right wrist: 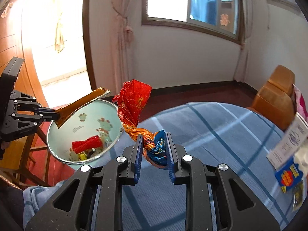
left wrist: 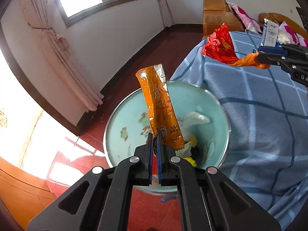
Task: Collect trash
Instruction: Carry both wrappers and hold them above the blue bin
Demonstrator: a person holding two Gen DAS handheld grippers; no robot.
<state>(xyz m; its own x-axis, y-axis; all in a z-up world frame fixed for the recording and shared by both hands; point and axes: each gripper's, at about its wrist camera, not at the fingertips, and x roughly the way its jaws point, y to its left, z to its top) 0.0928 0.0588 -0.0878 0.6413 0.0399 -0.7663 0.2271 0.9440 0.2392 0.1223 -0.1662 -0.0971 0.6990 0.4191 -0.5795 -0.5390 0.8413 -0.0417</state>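
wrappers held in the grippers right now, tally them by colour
orange: 1, the orange stick wrapper pinched in the left gripper over the trash bin
red: 1, the crumpled red wrapper clamped in the right gripper
total: 2

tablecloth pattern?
Blue tablecloth with light and dark plaid lines; right wrist view shows it best.

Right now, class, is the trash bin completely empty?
No: the right wrist view shows the light blue bin already holding a red wrapper and other scraps at its bottom.
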